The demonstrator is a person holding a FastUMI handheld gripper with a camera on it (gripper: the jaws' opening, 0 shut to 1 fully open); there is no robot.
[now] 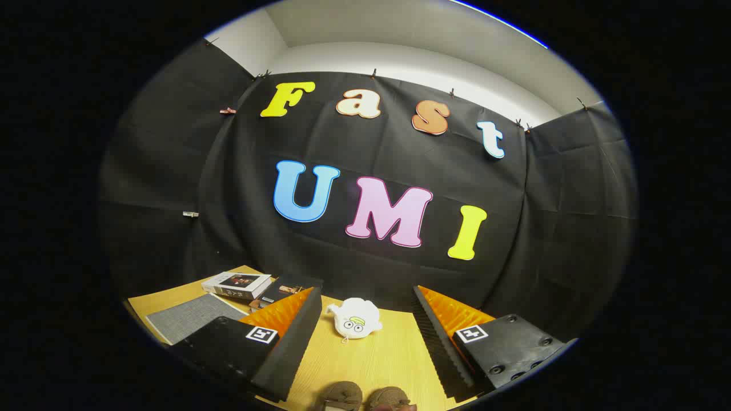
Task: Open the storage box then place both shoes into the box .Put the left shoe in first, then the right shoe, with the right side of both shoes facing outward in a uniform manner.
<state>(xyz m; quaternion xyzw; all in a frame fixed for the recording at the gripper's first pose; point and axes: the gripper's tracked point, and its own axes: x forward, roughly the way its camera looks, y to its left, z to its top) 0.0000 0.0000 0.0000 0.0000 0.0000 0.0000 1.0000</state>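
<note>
While the gripper hovers above the surface, nothing is held.
Gripper [365, 365]: fingers spread wide apart, empty, only bare wood and a toy between them.
Shoes [365, 398]: two brown toe caps side by side, at the nearest edge, below and between the fingers, closer in than the fingertips. Only the toes show, so long axes look roughly in line with the fingers, toes pointing ahead; cannot tell left from right shoe.
Storage box: cannot tell where it is from this view.
Key relation: shoes lie under the gripper rather than ahead of it, so my read is it must tilt down or pull back before any grasp; box comes first anyway.
Task stage: judged at the start, box not yet opened, shoes not yet placed.
Plush toy [354, 318]: white, lies on the surface just beyond the fingertips, centred in the gap.
Books [237, 284]: stacked far left by the cloth wall.
Grey mat [191, 315]: flat, beside the left finger.
Surface [371, 359]: light wood.
</note>
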